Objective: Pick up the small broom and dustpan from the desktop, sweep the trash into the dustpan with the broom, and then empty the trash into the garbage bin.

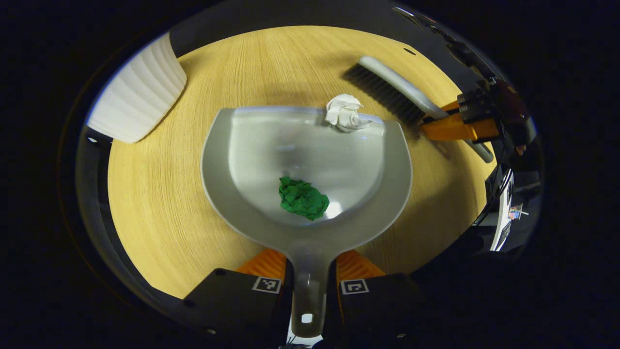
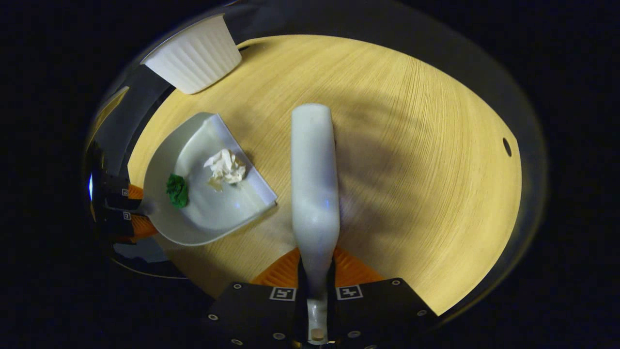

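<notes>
Pale wood grain covers the desktop (image 1: 160,203) under both of our grippers. Nearest us in the left gripper view, our left gripper (image 1: 310,283) is clenched on the grey handle of the dustpan (image 1: 252,140), a finger pressing from each side; the handle's lower end, with its hanging hole, runs down between the gripper's black blocks and is partly cut off at the bottom edge. The pan lies flat on the wood with its open lip pointing away from us. Deep in the pan sits a crumpled green paper ball (image 1: 303,198), and at the far lip a crumpled white paper wad (image 1: 344,112) rests right on the edge; we cannot tell whether it is fully inside. Just beyond it to the right is the small broom (image 1: 392,87), bristles dark and pointing toward the wad but apart from it. In the right gripper view our right gripper (image 2: 317,281) grips the broom's pale handle near its tail, and the broom's back hides the bristles entirely. Farthest off, a ribbed white garbage bin (image 1: 138,94) stands at the table's far left corner, its top cut off from sight.
</notes>
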